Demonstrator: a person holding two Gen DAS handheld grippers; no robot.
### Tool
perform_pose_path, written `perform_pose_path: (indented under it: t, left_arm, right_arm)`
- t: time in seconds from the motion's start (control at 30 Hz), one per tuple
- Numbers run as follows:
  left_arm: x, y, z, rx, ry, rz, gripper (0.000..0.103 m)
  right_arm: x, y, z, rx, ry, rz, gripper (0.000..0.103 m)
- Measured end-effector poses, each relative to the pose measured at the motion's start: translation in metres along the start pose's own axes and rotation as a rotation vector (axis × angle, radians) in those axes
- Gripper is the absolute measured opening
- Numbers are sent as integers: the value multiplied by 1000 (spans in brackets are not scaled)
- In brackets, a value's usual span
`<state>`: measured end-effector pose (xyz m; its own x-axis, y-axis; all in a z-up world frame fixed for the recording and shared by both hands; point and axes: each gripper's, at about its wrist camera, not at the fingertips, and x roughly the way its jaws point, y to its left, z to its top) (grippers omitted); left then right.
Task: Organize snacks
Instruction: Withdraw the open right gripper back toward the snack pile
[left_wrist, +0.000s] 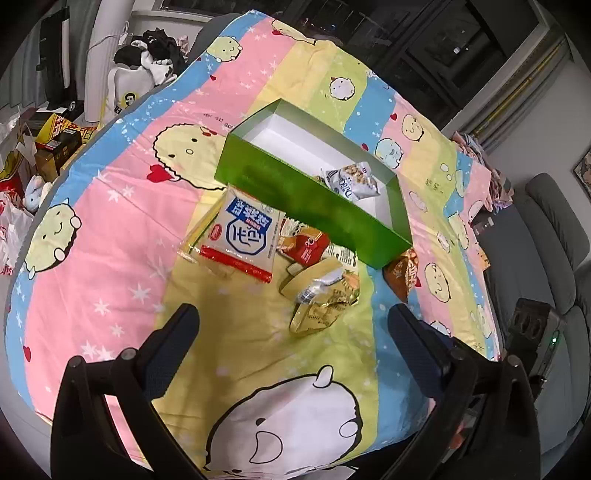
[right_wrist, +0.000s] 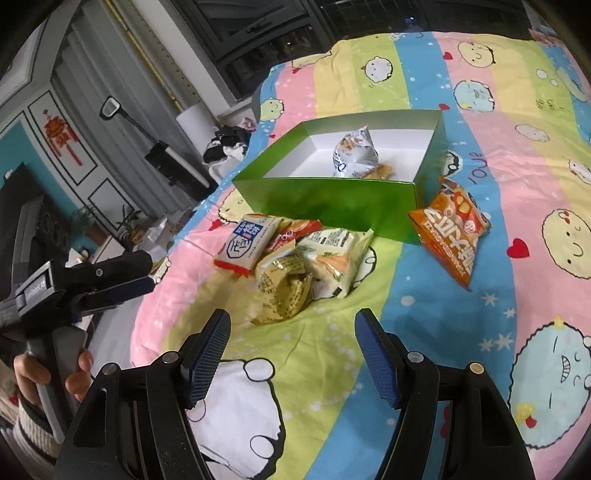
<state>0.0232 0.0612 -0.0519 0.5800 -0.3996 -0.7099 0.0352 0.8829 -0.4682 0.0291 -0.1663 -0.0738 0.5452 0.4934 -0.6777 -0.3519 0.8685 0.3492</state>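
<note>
Left wrist: left gripper (left_wrist: 291, 321) spread, empty, above quilt (left_wrist: 110, 229). Green box (left_wrist: 314, 206) holds a silver "Orion" packet (left_wrist: 354, 181); white-blue packet (left_wrist: 242, 236) lies just beside the box.

Right wrist: right gripper (right_wrist: 291, 328) spread, empty. Orange packet (right_wrist: 452, 230) touches the box corner; print unreadable.

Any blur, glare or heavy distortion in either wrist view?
Left wrist: strong fisheye bending at the edges, black corners, and the green box has a smeared front wall. Right wrist: same barrel distortion; the gold snack packet is slightly soft and shiny; the right gripper reads sharp.
</note>
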Motion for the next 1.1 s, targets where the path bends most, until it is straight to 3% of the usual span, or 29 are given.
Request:
perform_pose_path:
  t: [0.4,0.77,1.1]
  left_arm:
    - [28,8,-14,-10,66,-36,102]
    - [66,6,-7,-30,110,-71,102]
    - [91,-9,0,32,152,-119,101]
  right_arm:
    - [15,-8,-8,16,58,-40,70]
    - [52,0,-5,-45,102,6,70]
    - [79,4,-1,-55,134,33,70]
